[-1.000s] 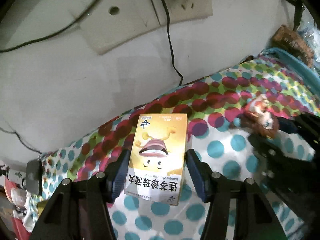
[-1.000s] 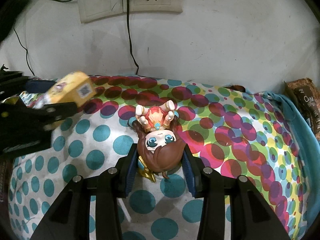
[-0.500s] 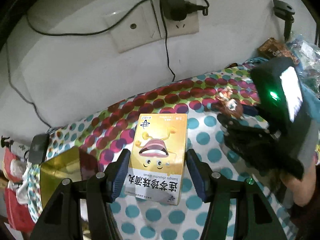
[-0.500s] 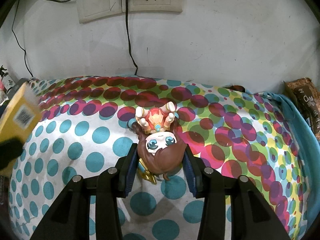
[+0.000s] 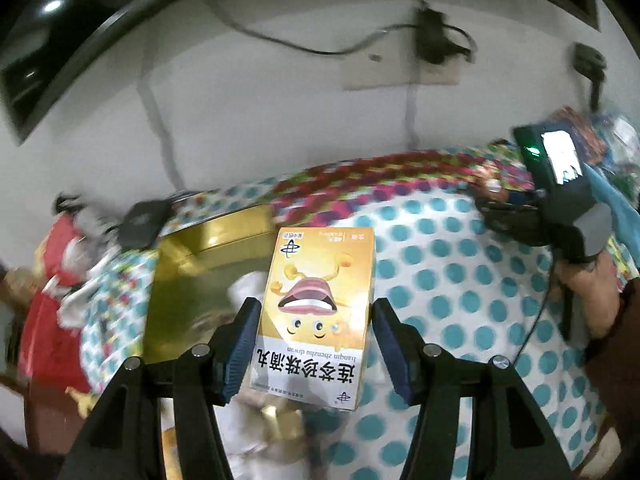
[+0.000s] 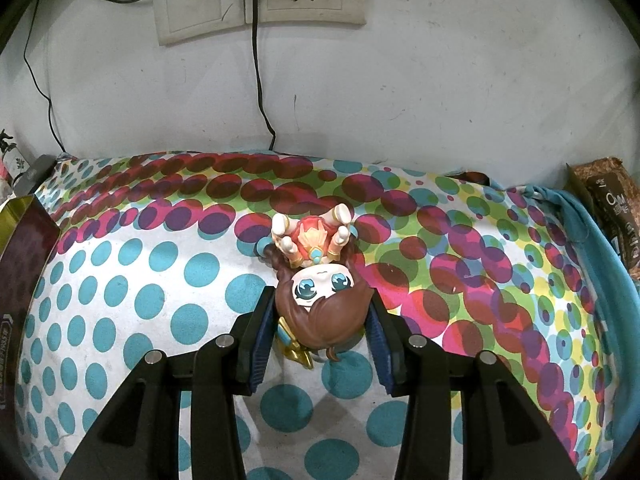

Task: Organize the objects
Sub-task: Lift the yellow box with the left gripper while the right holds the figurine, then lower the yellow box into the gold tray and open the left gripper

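Note:
My left gripper [image 5: 314, 344] is shut on a yellow medicine box [image 5: 320, 312] with a cartoon mouth. It holds the box in the air over the open gold tin box [image 5: 208, 256] at the table's left end. My right gripper [image 6: 322, 336] is shut on the brown-haired head of a small figurine [image 6: 316, 276], which lies upside down on the polka-dot cloth [image 6: 160, 300]. The right gripper also shows in the left wrist view [image 5: 560, 208], far right.
A wall with sockets [image 6: 260, 0] and hanging cables [image 6: 260, 92] stands behind the table. The gold tin's corner [image 6: 24, 240] shows at the left edge. A brown packet [image 6: 612, 208] and blue cloth [image 6: 592, 248] lie at the right. Red clutter [image 5: 52, 300] lies left of the tin.
My left gripper has carried the medicine box up and to the left, so it is over the gold tin. My right gripper has stayed shut on the figurine in place.

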